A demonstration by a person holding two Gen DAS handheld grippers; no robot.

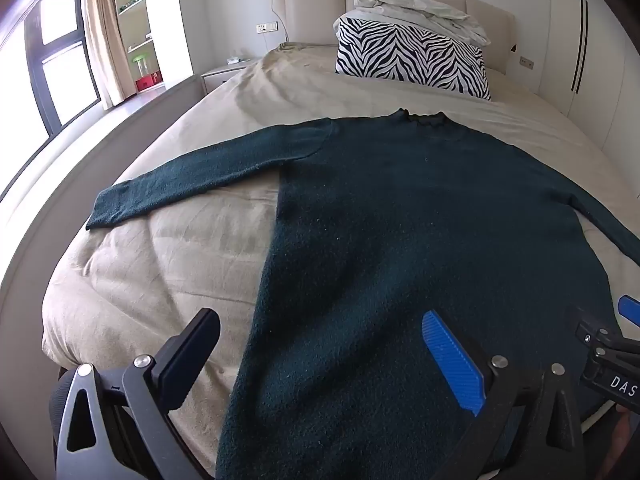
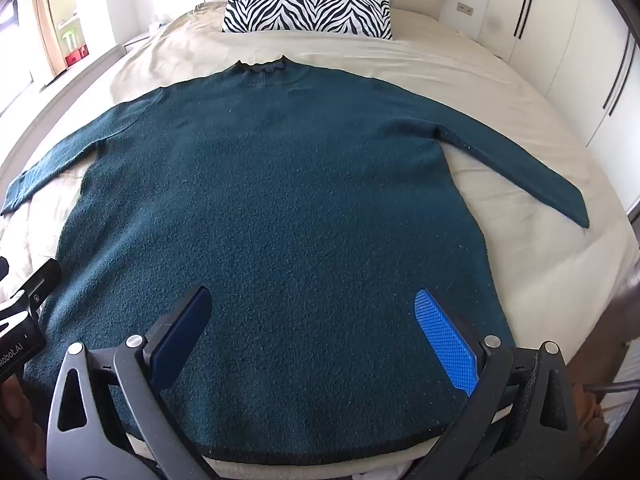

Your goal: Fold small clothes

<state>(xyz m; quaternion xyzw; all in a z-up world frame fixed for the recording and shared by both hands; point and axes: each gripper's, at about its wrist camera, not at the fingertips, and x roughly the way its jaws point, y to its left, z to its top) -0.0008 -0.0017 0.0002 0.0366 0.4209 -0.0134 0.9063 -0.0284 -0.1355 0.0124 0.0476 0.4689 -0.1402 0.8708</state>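
Both sleeves only in right view; sweater (image 2: 272, 216) flat.

Legible text: two cut-off labels on the tools.
Right tool (image 1: 612, 386) body, left wrist view: white "DAS". Left tool (image 2: 18, 350) body, right wrist view: white "obot.AI", start cut off.

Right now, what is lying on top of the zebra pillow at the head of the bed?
A crumpled white blanket lies on the zebra pillow, against the headboard. Whatever is under or behind the pillow is covered and cannot be seen.
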